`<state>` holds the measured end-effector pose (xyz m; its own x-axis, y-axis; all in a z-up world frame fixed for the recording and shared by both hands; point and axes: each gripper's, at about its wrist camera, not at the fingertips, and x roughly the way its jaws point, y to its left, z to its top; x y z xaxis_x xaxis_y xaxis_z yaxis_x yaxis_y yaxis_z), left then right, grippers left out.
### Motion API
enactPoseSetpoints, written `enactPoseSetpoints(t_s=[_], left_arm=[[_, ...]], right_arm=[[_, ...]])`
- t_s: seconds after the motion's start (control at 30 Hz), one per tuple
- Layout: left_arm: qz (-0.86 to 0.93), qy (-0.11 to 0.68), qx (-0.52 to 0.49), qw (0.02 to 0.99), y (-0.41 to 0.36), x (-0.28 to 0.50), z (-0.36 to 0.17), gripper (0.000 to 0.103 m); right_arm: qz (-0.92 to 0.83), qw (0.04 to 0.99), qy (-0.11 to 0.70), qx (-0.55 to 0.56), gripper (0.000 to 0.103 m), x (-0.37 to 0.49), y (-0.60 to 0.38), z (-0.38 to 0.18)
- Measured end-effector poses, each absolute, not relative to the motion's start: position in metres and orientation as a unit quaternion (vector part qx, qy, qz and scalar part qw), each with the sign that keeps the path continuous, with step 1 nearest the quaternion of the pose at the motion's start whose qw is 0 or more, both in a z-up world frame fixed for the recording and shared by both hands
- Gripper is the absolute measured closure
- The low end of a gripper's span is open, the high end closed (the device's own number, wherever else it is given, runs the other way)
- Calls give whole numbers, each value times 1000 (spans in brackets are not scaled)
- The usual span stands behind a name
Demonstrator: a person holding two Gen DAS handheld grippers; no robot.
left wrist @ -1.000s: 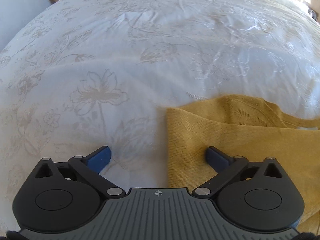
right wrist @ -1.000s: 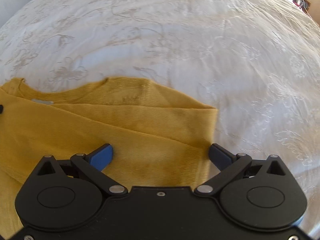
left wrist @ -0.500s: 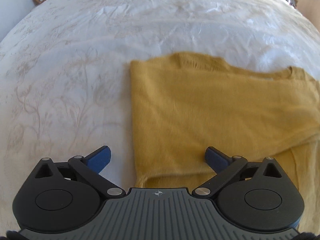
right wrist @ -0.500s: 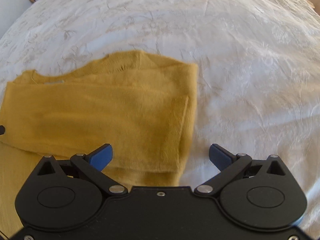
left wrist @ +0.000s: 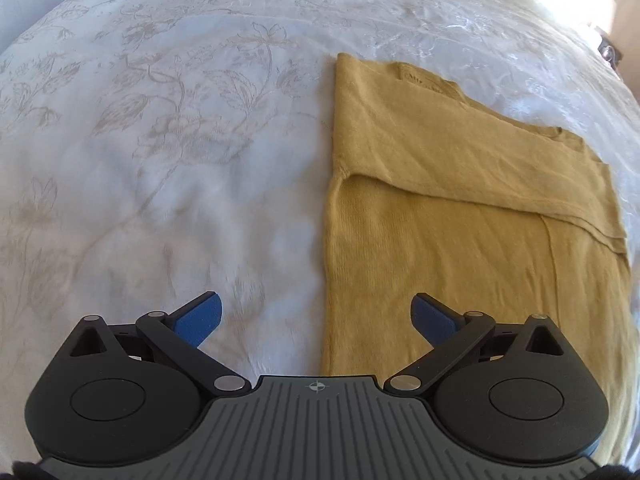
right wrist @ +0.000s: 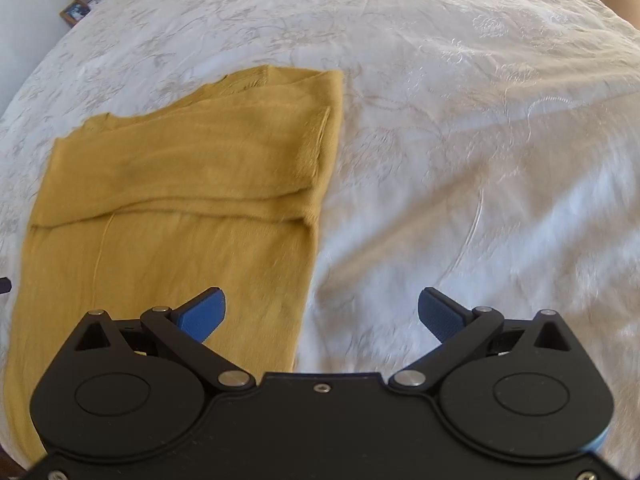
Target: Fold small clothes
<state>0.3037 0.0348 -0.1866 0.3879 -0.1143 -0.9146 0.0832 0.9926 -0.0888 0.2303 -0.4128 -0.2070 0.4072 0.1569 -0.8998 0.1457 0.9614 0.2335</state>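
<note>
With both the left gripper [left wrist: 316, 316] and right gripper [right wrist: 322, 312] spread wide and empty above the mustard knit top [left wrist: 452, 216], which lies partly folded on the floral bedspread [left wrist: 160, 140], a one-layer pinch could drag the folded-over panel askew

I get bright daylight from approx 1-2 o'clock, blown-out glare on the bedspread [left wrist: 532, 12] there; heavy fisheye bending at edges, dark vignette corners; right wrist view motion-smeared around the yellow garment [right wrist: 180, 208], left sharper
</note>
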Motion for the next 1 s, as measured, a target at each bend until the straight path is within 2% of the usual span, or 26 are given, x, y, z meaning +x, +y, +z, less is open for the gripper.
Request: enactPoseSetpoints(t_s=[0.47, 1.0], left_arm=[[-118, 586, -6, 802, 26, 199, -196, 0], [-170, 593, 22, 787, 28, 154, -221, 0]], right_arm=[[90, 772, 607, 168, 1, 125, -381, -226], [119, 757, 612, 196, 0, 102, -347, -258]])
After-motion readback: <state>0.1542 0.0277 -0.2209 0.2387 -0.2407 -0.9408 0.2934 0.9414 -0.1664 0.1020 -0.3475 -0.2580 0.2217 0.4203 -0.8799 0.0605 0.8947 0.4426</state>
